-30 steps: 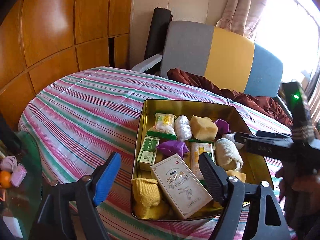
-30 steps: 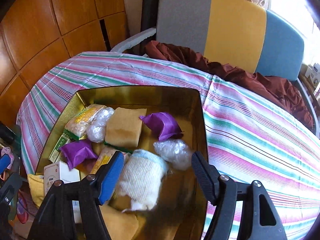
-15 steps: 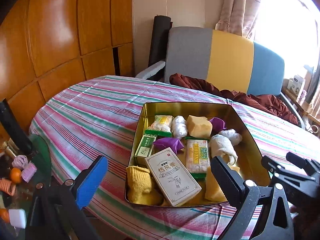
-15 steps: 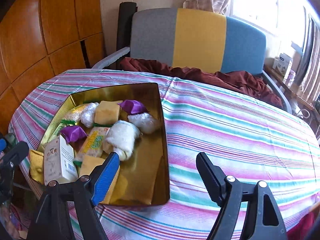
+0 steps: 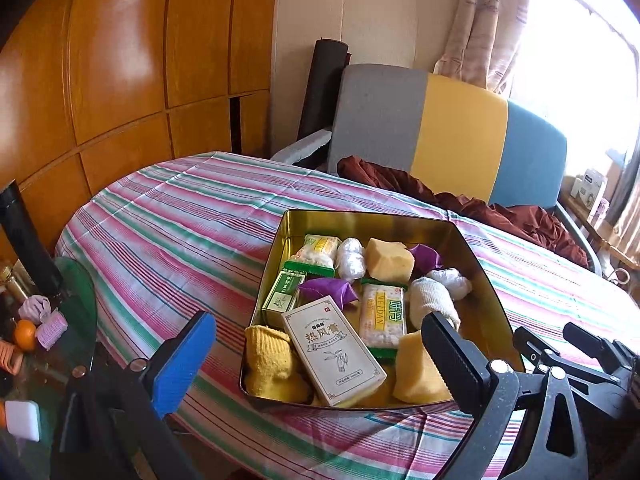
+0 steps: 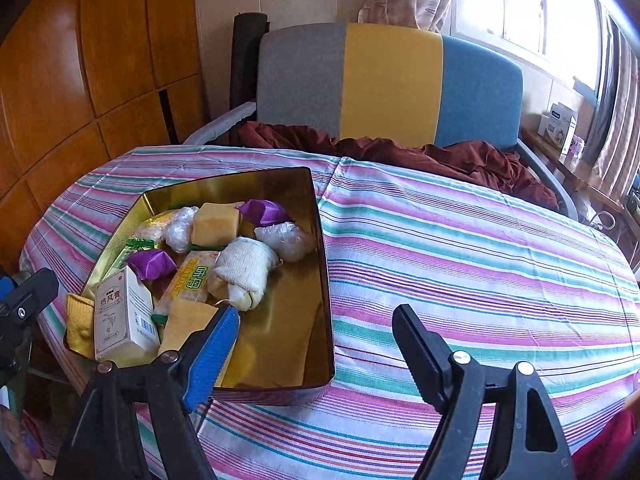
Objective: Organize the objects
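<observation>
Both claws, the left claw [image 5: 316, 364] and the right claw [image 6: 314, 350], hang open and empty over the near edge of the gold tin [image 5: 476, 256] on the striped worktop [image 6: 460, 248] (everything apparently already packed), so withdraw clear without nudging its rim.

One gold tin [image 5: 486, 280] sits on the striped worktop [image 5: 168, 240]. Inside it: two purple pouches [image 5: 330, 292], two yellow sponge blocks [image 5: 388, 260], two clear-wrapped bundles [image 5: 351, 258], two snack packets [image 5: 382, 316], one white box [image 5: 332, 350], one green box [image 5: 282, 298], one yellow sock [image 5: 268, 354], one white sock [image 5: 432, 298].
</observation>
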`<state>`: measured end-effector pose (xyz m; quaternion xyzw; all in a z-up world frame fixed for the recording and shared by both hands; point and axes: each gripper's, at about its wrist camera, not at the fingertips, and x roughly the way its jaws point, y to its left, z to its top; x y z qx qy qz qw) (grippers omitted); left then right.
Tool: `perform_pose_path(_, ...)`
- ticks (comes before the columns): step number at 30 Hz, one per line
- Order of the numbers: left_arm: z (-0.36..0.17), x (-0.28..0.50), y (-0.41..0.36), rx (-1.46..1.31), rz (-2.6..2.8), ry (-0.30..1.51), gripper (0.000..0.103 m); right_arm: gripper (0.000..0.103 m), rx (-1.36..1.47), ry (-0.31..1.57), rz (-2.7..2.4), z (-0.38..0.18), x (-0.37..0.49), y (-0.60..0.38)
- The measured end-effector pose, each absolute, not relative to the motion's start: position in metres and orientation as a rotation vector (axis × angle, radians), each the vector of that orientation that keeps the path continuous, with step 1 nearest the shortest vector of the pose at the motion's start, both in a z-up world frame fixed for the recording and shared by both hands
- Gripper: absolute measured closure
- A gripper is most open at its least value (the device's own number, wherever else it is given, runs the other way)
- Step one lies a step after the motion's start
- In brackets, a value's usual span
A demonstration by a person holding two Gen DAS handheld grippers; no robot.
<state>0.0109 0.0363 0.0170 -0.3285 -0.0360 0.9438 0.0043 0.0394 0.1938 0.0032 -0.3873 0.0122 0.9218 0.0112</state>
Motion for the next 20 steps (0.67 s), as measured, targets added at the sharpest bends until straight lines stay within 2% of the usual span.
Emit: perform_pose_path(20, 0.0096, 0.0069, 0.0326, -1.053, 2.960, -0.110, 0.000, 0.022, -1.236, 0.005, 2.889, -0.0016, 0.0344, 0.1832)
